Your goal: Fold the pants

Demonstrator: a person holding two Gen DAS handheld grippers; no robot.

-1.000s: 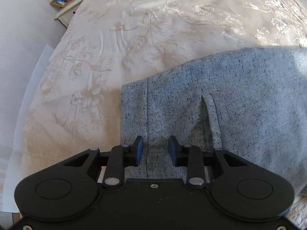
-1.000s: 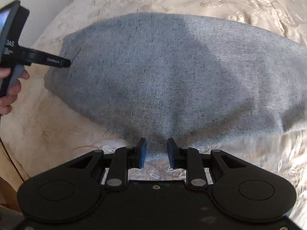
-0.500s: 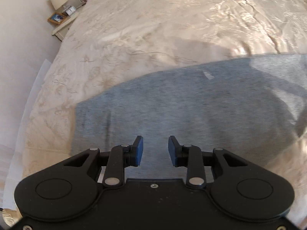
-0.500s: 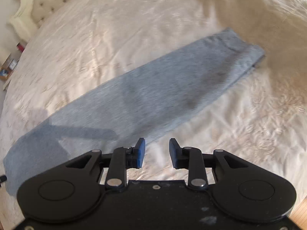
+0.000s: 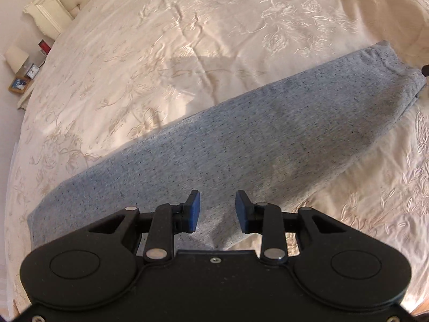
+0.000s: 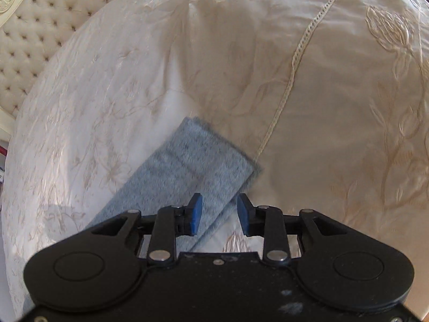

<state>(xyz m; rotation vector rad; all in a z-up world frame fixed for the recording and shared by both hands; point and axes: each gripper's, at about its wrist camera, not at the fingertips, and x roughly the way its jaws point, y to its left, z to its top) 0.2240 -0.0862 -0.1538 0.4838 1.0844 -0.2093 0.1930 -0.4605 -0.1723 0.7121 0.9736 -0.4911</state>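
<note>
Grey speckled pants (image 5: pixel 241 145) lie flat as one long strip across the cream bedspread (image 5: pixel 187 40), running from lower left to the cuffs at upper right. My left gripper (image 5: pixel 217 213) hovers open above the near edge of the strip's middle, nothing between its fingers. In the right wrist view the cuff end of the pants (image 6: pixel 193 166) lies just ahead. My right gripper (image 6: pixel 219 212) hangs over that end's near edge, its jaws opening, with no cloth pinched between them.
A tufted cream headboard (image 6: pixel 32 35) stands at the far left of the bed. A bedside table with a lamp, a clock and a framed picture (image 5: pixel 20 75) sits beside the bed. A bedspread seam (image 6: pixel 292 64) runs past the cuffs.
Both grippers have swept along the pants from the waist end towards the legs. The right one rolled and now faces the cuffs, its jaws wider than before.
</note>
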